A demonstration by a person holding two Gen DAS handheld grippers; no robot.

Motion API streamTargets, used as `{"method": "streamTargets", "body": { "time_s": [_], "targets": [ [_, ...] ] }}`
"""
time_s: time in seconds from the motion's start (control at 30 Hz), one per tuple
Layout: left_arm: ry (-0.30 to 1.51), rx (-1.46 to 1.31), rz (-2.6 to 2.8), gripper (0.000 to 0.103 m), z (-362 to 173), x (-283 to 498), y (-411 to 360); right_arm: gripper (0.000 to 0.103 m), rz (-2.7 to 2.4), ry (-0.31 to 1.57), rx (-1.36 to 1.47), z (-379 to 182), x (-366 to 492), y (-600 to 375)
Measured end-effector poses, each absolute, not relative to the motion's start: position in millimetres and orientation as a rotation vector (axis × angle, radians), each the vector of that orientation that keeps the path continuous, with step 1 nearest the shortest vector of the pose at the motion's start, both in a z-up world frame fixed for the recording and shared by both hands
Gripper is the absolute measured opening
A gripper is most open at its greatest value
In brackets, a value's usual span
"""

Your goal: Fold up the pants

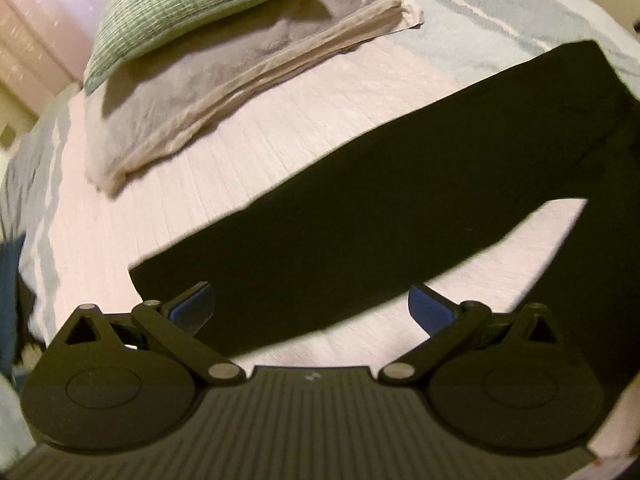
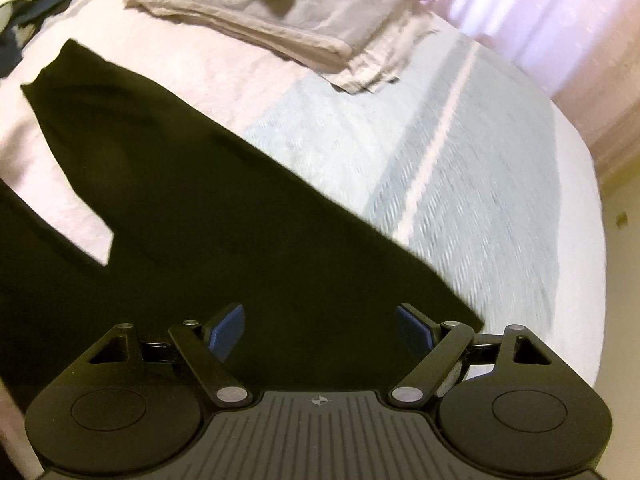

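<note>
Black pants (image 1: 400,184) lie flat on the bed, with the legs spread apart in a narrow V. In the left wrist view my left gripper (image 1: 308,296) hovers over the hem end of one leg. It is open, and its blue pads (image 1: 192,308) stand wide apart with nothing gripped. In the right wrist view the pants (image 2: 200,200) run from the upper left down to the waist end under my right gripper (image 2: 318,316). That gripper is also open, its pads (image 2: 226,330) spread above the dark cloth. Both pictures are slightly blurred.
The bed cover (image 1: 280,128) is pale pink with light blue stripes (image 2: 460,184). A green checked pillow (image 1: 192,12) rests on a grey pillow (image 1: 208,80) at the head of the bed. The bed's edge and the floor (image 2: 624,240) lie to the right, below pink curtains (image 2: 560,8).
</note>
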State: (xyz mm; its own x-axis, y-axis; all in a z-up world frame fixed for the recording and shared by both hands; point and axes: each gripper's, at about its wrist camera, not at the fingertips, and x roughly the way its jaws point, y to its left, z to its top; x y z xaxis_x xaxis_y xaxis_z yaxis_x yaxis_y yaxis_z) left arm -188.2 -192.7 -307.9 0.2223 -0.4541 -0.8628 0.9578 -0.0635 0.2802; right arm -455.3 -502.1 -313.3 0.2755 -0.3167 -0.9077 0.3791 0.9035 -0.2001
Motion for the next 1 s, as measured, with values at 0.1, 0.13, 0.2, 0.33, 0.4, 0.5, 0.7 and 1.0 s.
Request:
{"method": "streamTargets", "body": {
  "time_s": [0.1,0.13,0.2,0.33,0.4,0.5,0.7,1.0],
  "targets": [
    [0.567,1.125,-1.327,0.097,-322.3,-158.0,-214.0,0.077,-0.438,1.222,0.037,-327.1,-437.2,-525.4],
    [0.551,1.145,-1.344,0.097,-328.6,-143.9,-221.1,0.075,-0.437,1.229,0.031,-332.0,-430.7,-530.7],
    [0.525,1.188,-1.367,0.091,-343.3,-114.7,-232.5,0.073,-0.442,1.233,0.035,-342.3,-416.8,-541.0],
    [0.530,1.265,-1.384,0.080,-378.1,-50.1,-259.5,0.067,-0.444,1.242,0.037,-371.0,-389.7,-557.9],
    [0.543,1.300,-1.395,0.074,-394.8,-22.0,-272.4,0.066,-0.428,1.257,0.026,-385.4,-377.6,-563.8],
    [0.568,1.353,-1.424,0.071,-422.7,14.8,-290.5,0.065,-0.409,1.277,0.010,-405.6,-366.7,-574.9],
    [0.617,1.490,-1.518,0.057,-461.6,45.2,-311.9,0.065,-0.387,1.311,0.004,-431.4,-356.3,-591.4],
    [0.608,1.621,-1.562,0.001,-462.4,41.4,-310.5,0.065,-0.369,1.343,-0.013,-426.0,-376.8,-603.6]
  ]
}}
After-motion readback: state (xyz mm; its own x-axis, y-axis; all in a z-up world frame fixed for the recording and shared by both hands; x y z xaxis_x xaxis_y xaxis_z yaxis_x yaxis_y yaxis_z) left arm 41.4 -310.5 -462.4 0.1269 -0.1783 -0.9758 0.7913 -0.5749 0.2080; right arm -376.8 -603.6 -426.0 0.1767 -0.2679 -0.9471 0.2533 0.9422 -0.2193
